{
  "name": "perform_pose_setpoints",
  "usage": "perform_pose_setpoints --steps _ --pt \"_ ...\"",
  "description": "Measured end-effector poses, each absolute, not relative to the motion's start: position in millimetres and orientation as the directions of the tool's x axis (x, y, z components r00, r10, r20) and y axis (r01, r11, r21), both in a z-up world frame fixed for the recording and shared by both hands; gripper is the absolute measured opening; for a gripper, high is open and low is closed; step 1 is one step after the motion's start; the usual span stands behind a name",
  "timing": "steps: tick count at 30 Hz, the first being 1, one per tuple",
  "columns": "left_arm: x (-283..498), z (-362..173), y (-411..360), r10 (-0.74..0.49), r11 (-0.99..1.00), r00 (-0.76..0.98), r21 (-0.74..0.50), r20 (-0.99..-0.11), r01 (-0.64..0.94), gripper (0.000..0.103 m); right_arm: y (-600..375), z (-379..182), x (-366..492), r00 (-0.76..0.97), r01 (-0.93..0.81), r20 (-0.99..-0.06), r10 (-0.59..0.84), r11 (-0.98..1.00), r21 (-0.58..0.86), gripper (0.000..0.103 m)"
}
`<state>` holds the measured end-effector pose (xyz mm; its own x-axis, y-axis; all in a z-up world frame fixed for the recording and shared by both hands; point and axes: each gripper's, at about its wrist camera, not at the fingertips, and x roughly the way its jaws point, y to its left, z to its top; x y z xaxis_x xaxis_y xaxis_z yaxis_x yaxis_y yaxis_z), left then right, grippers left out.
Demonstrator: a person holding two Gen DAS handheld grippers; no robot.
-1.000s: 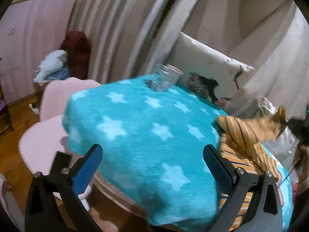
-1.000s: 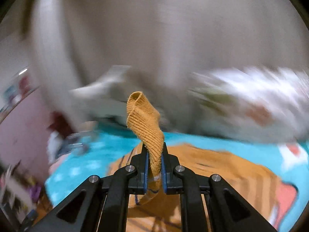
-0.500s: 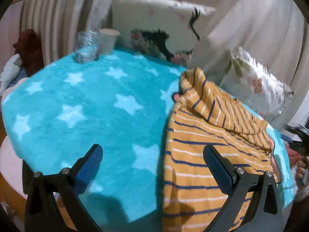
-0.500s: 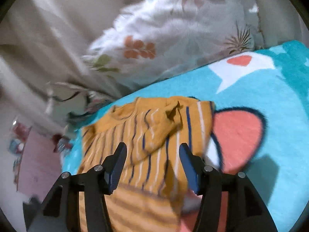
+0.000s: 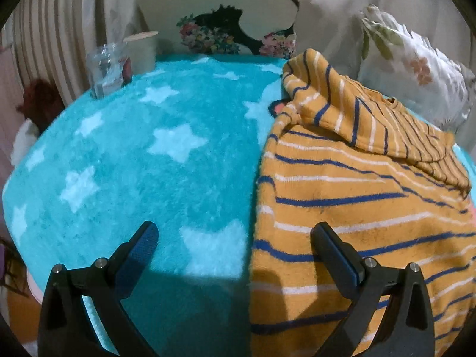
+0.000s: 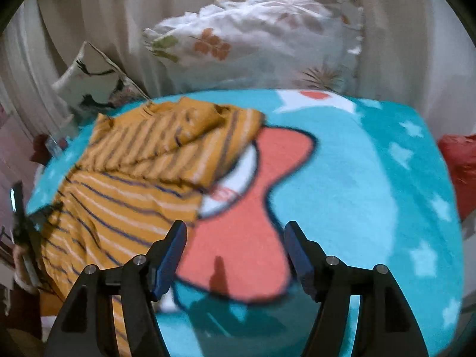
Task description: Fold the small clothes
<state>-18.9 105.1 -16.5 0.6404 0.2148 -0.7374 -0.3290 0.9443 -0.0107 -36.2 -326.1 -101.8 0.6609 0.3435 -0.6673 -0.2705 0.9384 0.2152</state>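
Observation:
An orange shirt with navy and white stripes (image 5: 351, 196) lies on the turquoise star blanket (image 5: 142, 160), its top part folded down over the body. My left gripper (image 5: 235, 238) is open and empty, low over the shirt's left edge. In the right wrist view the shirt (image 6: 134, 178) lies at the left, and my right gripper (image 6: 235, 235) is open and empty above the blanket's red and white pattern (image 6: 250, 217), just right of the shirt. The left gripper shows at the far left of the right wrist view (image 6: 20, 226).
A clear plastic cup (image 5: 107, 68) and a paper cup (image 5: 142, 50) stand at the blanket's far left edge. Printed pillows (image 5: 220, 15) (image 6: 261, 38) lean against curtains behind. A red cloth (image 6: 458, 163) lies off the right edge.
My right gripper let go of the shirt's cuff, opened and drew back to the right. The sleeve now lies folded over the shirt. My left gripper swung right and lower towards the shirt.

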Motion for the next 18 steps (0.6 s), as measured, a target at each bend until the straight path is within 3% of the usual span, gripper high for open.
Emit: perform_pose_setpoints --steps 5,11,13,14,15,18 --pt "-19 -18 108 0.217 0.94 0.64 -0.019 -0.737 -0.341 0.103 -288 -100 31 0.676 -0.263 -0.63 0.382 0.924 0.277 0.073" --pt "-16 -20 105 0.233 0.937 0.644 -0.009 -0.729 -0.349 0.103 -261 -129 126 0.622 -0.075 -0.703 0.345 0.92 0.385 0.07" --pt "-19 -20 106 0.229 0.94 0.654 -0.011 -0.721 -0.341 0.103 -261 -129 134 0.648 -0.07 -0.669 0.364 0.903 0.423 0.051" --pt "-19 -20 106 0.227 0.941 0.657 -0.013 -0.719 -0.34 0.103 -262 -128 134 0.646 -0.082 -0.663 0.378 0.898 0.433 0.033" --pt "-19 -20 106 0.226 0.941 0.659 -0.014 -0.717 -0.338 0.103 -264 -127 133 0.643 -0.098 -0.649 0.407 0.884 0.457 0.022" --pt "-20 -20 106 0.222 0.943 0.665 -0.017 -0.713 -0.333 0.103 -281 -124 123 0.659 -0.072 -0.637 0.399 0.877 0.475 0.015"
